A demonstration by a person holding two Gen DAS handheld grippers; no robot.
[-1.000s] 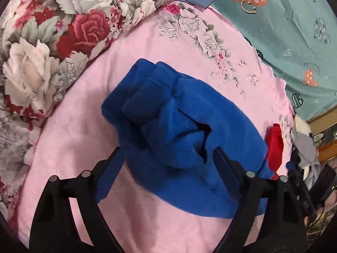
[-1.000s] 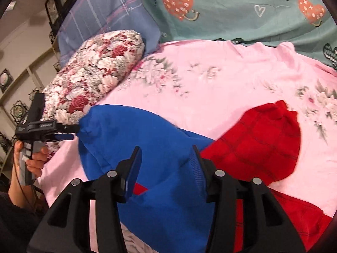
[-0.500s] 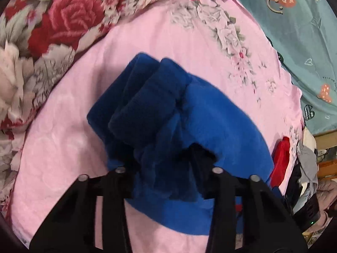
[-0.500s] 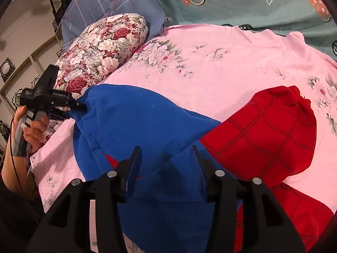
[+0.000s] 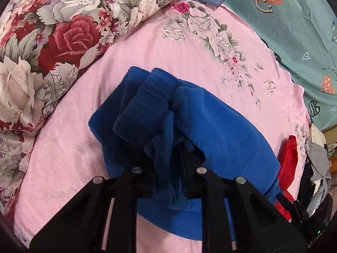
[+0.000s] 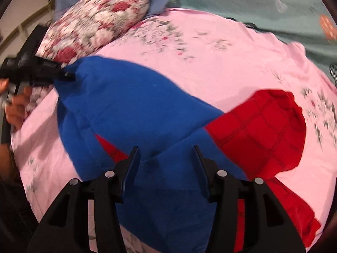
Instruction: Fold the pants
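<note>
Blue fleece pants [image 5: 221, 126] lie bunched on the pink sheet [image 5: 189, 52], cuffs pointing away. My left gripper [image 5: 168, 168] has a fold of the blue fabric between its jaws, which are closing, the pads pressing into it. In the right wrist view the same left gripper [image 6: 63, 76] pinches the far left end of the blue pants [image 6: 126, 101]. A red grid-patterned part [image 6: 263, 126] spreads to the right. My right gripper [image 6: 165, 158] hovers over the near blue fabric, its jaws apart and opening a little, gripping nothing.
A floral pillow [image 5: 52, 42] lies along the far left of the bed. Teal bedding [image 5: 294, 21] with hearts covers the back right. Dark and grey clothes [image 5: 316, 168] pile at the right edge. A person's hand [image 6: 14, 105] holds the left gripper's handle.
The left jaws went from wide apart to closed on a bunch of blue fabric. The right gripper dipped nearer the pants and its view is now blurred.
</note>
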